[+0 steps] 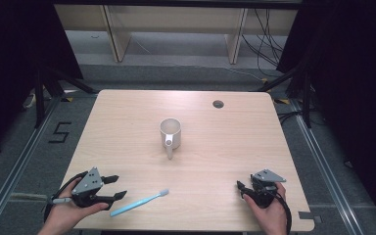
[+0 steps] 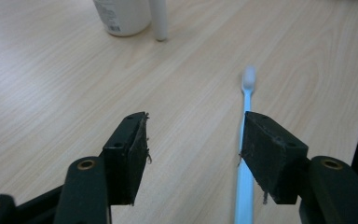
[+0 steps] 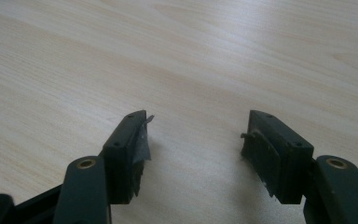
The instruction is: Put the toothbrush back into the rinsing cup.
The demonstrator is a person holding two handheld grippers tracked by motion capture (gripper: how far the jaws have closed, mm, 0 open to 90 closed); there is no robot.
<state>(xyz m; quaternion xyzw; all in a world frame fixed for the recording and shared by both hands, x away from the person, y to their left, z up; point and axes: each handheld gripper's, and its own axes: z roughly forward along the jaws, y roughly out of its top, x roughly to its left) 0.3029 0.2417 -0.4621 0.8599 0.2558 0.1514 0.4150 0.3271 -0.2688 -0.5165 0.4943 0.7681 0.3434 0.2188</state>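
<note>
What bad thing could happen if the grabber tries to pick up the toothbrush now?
The toothbrush is not between the left gripper's open fingers; it lies beside one finger. Closing now would likely miss it or flick it away.

It also lies near the table's front edge, so a nudge might send it to the floor.

The mug stands farther back; a fast sweep forward could tip it.

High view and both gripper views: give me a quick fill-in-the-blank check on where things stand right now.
1. The toothbrush has a light ____ handle.
2. The white mug stands upright with its handle toward the ____ edge of the table.
3. The left gripper has its jaws ____.
4. The toothbrush lies nearest the ____ gripper; the right gripper is open.

Missing: blue; near; open; left
</note>
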